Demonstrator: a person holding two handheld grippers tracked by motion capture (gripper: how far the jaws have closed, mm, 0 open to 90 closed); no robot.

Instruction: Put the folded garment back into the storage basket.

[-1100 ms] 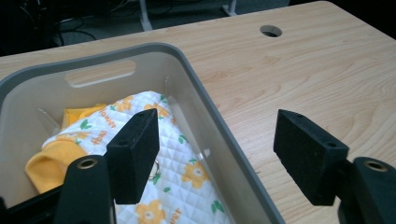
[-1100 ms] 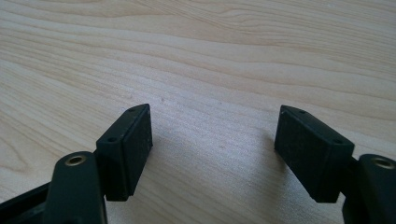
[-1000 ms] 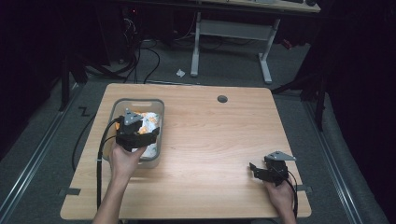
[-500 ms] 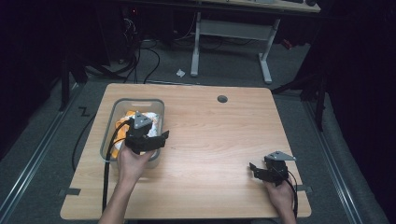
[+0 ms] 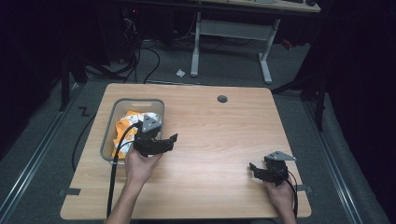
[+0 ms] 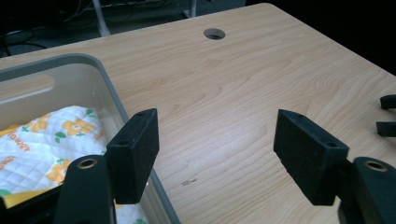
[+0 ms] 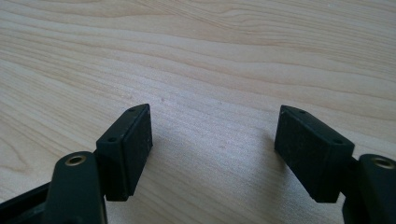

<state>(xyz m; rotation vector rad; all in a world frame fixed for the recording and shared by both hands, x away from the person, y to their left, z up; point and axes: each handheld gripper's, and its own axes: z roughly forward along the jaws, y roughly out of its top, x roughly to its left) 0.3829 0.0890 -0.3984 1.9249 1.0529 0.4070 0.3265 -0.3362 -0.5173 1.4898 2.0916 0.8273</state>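
The left gripper (image 5: 169, 140) has swung right off the grey bin (image 5: 108, 140), jaws apart over bare table (image 5: 219, 135); flowered cloth (image 5: 128, 122) lies inside. The right gripper (image 5: 254, 170) rests near-right, jaws apart.

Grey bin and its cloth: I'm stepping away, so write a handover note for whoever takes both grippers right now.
Left gripper: open, empty, at the right rim of the grey bin, over the table.
Right gripper: open, empty, low over the table's near right part.
Flower-print cloth: lies bunched inside the bin.
Done: cloth is in the bin, neither gripper holds anything.
Left: nothing else lies on the table to put away.
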